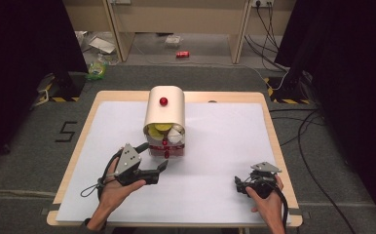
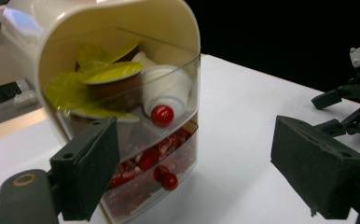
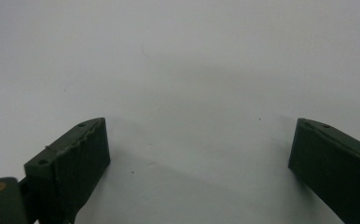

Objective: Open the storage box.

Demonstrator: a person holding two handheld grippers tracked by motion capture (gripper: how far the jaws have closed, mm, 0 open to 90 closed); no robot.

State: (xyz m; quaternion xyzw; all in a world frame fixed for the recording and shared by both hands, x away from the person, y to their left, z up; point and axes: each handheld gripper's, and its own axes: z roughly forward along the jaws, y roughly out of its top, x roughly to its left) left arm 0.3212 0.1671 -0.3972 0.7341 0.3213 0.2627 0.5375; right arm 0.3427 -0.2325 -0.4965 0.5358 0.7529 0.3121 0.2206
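A cream arch-topped drawer box (image 1: 164,114) with a red knob on its top (image 1: 163,101) stands mid-table. Its clear upper drawer (image 2: 122,84) holds yellow-lidded and white capsules and has a red knob (image 2: 162,115). The clear lower drawer (image 2: 155,163) holds red wrapped pieces behind its own red knob (image 2: 169,181). My left gripper (image 1: 153,156) is open just left of the box front, its jaws spread at drawer height (image 2: 194,154) and touching nothing. My right gripper (image 1: 239,184) rests low near the front right, open over bare white surface (image 3: 197,140).
A white sheet (image 1: 225,146) covers the wooden table (image 1: 74,161). The right gripper (image 2: 350,107) appears far off in the left gripper view. On the floor beyond lie a red can (image 1: 182,54), litter and cables (image 1: 303,131).
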